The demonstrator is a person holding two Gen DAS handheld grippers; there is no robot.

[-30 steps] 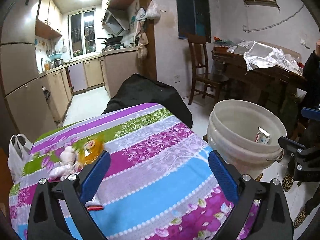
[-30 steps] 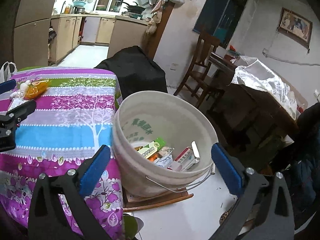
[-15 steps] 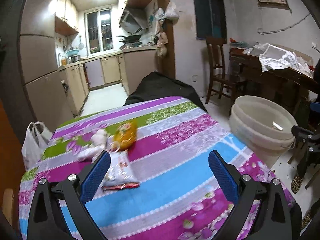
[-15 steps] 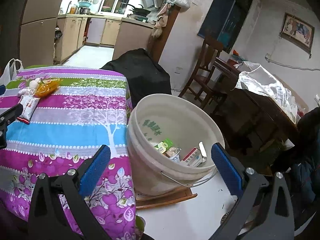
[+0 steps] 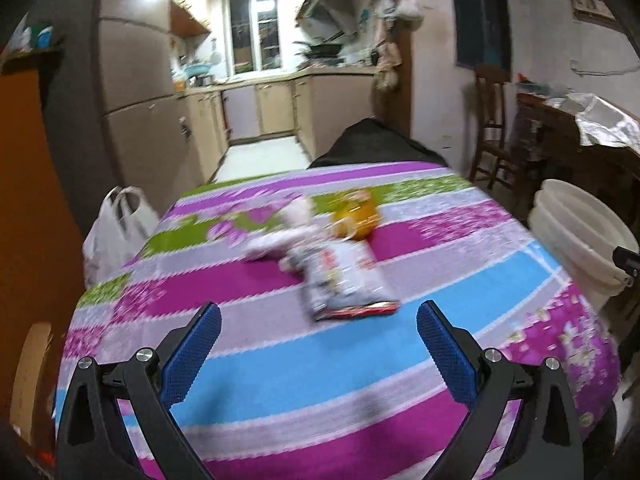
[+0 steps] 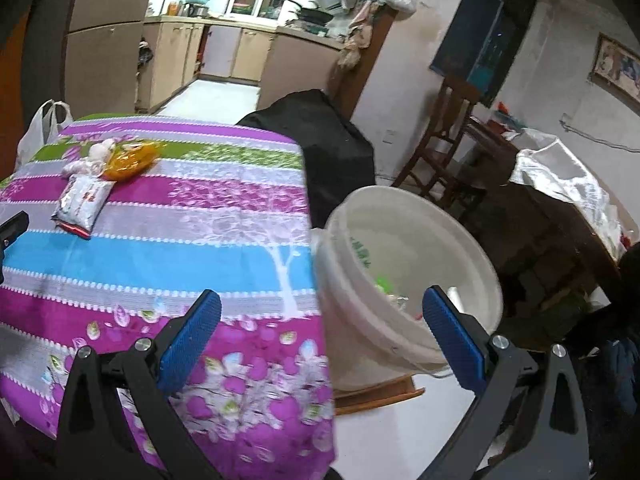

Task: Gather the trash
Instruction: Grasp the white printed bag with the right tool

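trash sits in a small cluster on the far-left part of the table [image 6: 240,256], which wears a striped floral cloth in purple, green, blue and lilac. nearest piece: a white printed snack packet [image 5: 344,280] with a red bottom edge, lying flat on the lilac stripe. just beyond it, touching or nearly so, an orange-yellow wrapper [image 5: 356,216] on the green and purple stripes. to the left of that, a pale crumpled wad [image 5: 296,220], blurred in the left wrist view; clearer in the right wrist view, where it lies just left of the orange wrapper.

left gripper [image 5: 318,344]: blue-padded fingers spread wide, nothing between them, above the near blue stripe, the snack packet just beyond the gap.

right gripper [image 6: 320,336]: also spread wide and empty, at the near right corner of the table, its right finger over the rim of the white bucket [image 6: 360,340].

bucket stands off the right edge of the table, tucked close to the hanging cloth, on a wooden board [image 6: 376,394]. green print on its inner wall. some scraps inside, green and red bits showing; too blurred to name.

white plastic bag [image 5: 116,228] hangs off the far left side of the table. black draped shape [image 6: 320,140] beyond the far edge. wooden chair [image 6: 444,136] far right, kitchen cabinets [image 5: 276,108] at the back.
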